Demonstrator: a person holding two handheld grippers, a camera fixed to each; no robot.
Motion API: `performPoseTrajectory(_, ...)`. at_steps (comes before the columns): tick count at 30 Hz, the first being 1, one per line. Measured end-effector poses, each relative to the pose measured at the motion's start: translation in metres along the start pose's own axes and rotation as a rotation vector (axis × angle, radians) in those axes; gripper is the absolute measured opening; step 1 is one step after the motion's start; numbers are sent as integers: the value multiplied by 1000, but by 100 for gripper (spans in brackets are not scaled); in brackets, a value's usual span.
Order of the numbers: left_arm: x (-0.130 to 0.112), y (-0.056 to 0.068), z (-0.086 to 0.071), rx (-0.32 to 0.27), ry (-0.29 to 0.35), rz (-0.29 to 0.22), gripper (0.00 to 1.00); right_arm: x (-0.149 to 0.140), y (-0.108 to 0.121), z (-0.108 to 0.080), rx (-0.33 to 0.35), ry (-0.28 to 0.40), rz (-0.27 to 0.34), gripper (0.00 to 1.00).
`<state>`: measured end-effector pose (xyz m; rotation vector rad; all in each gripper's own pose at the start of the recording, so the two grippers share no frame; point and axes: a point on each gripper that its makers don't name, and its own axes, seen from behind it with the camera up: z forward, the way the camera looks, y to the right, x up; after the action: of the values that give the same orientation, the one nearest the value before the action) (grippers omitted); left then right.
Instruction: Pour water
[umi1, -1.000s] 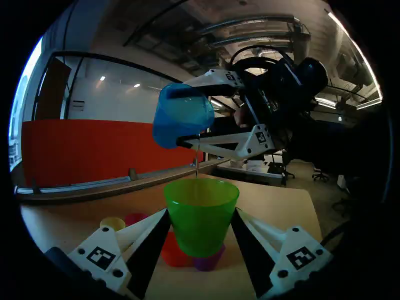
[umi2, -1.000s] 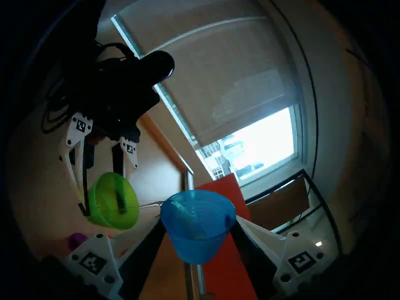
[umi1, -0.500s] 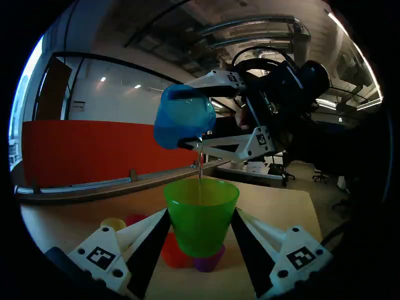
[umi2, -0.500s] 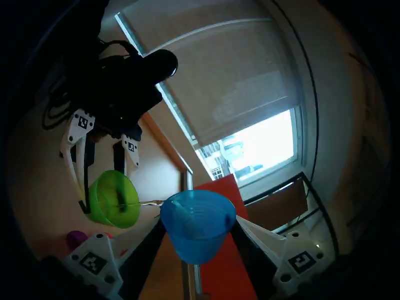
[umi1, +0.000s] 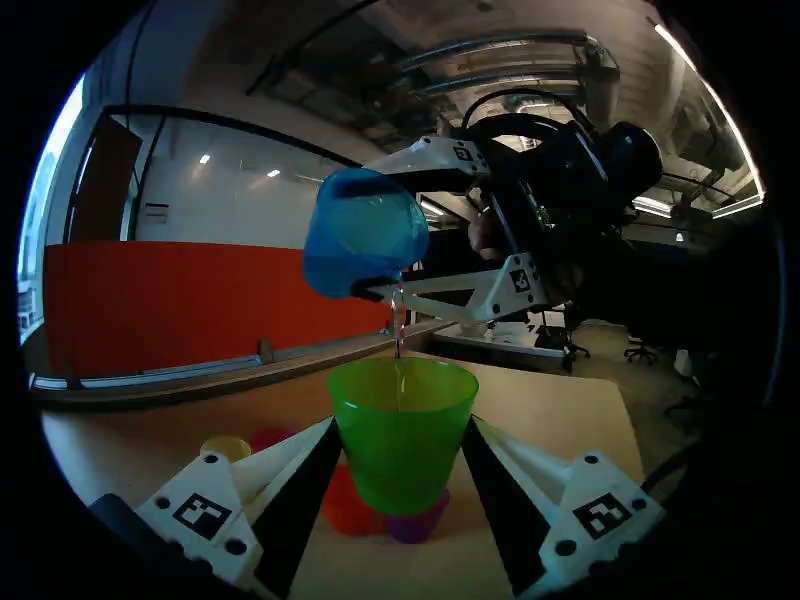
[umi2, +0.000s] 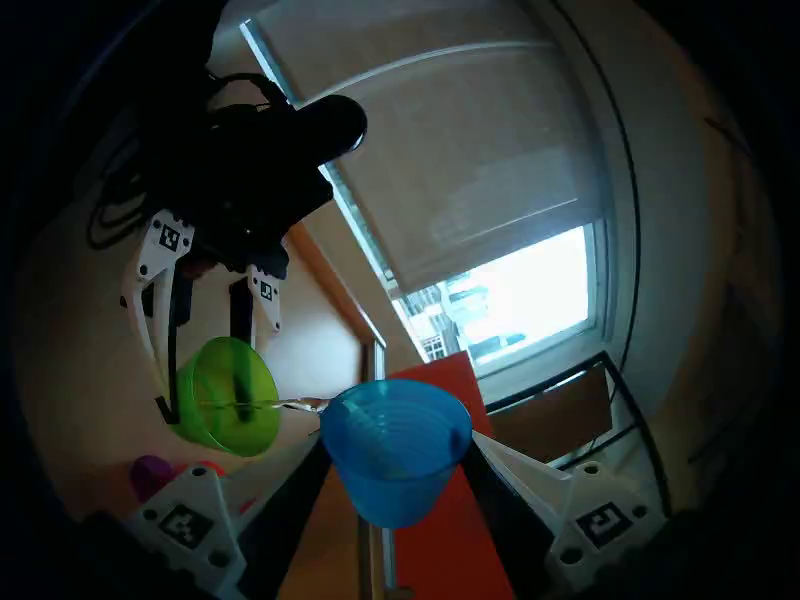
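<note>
My left fingers (umi1: 250, 480) grip the green cup (umi1: 402, 440), upright over the worktop (umi1: 560, 400) to catch. My right fingers (umi2: 530, 475) grip the blue cup (umi2: 395, 470), tipped just above it so a thin water stream (umi1: 398, 325) drops inside.

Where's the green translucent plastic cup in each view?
Left gripper view: green translucent plastic cup low centre, upright.
Right gripper view: it sits lower left, mouth towards the camera.
Shared landmark: the blue plastic cup, pouring a thin water stream into it; bottom centre in the right gripper view.
</note>
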<state>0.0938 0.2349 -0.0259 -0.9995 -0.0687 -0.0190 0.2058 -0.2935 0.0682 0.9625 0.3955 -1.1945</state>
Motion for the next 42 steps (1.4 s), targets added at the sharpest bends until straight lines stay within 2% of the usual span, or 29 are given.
performPoseTrajectory(42,-2,3,0,-4,-8,20,81,-1,8,-1,-11,-7,-61,89)
